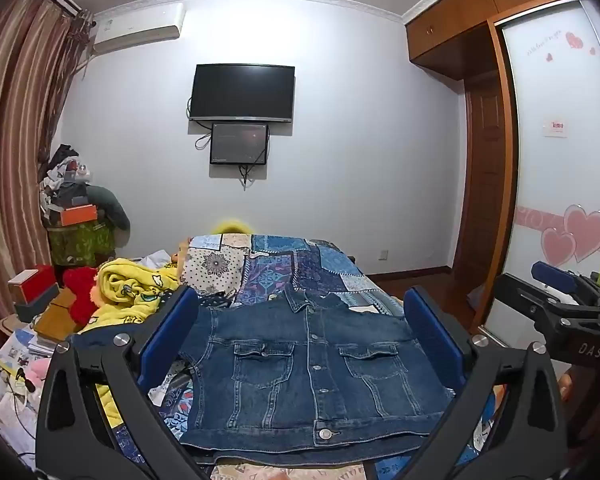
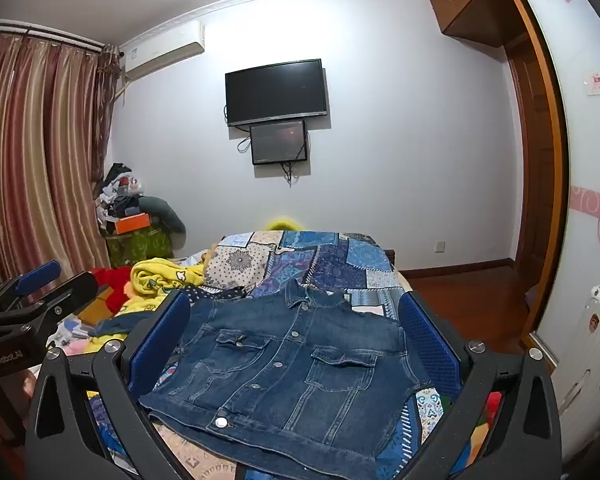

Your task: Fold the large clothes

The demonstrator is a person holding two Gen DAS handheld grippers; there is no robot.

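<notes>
While the jacket (image 1: 312, 372) is lying flat and buttoned on the quilt (image 1: 284, 268), collar toward the far wall and sleeves tucked out of sight, we are holding both grippers above its near edge. Our left gripper (image 1: 298, 344) is spread wide and gripping nothing, its blue pads (image 1: 168, 332) framing the jacket's two sides in the left wrist view. Our right gripper (image 2: 296, 344) is spread wide as well, empty, with the jacket (image 2: 292, 372) lying slightly skewed between its pads (image 2: 162, 340).

Each gripper is showing up in the other's view: the right one (image 1: 556, 284) at the right edge, the left one (image 2: 36, 280) at the left edge.

Beside the quilt, a yellow blanket (image 1: 128, 284) is sitting bunched next to something red (image 1: 82, 292). On the far wall a TV (image 1: 242, 94) is hanging above a smaller screen (image 1: 239, 144), with curtains (image 2: 40, 152) on the left.
</notes>
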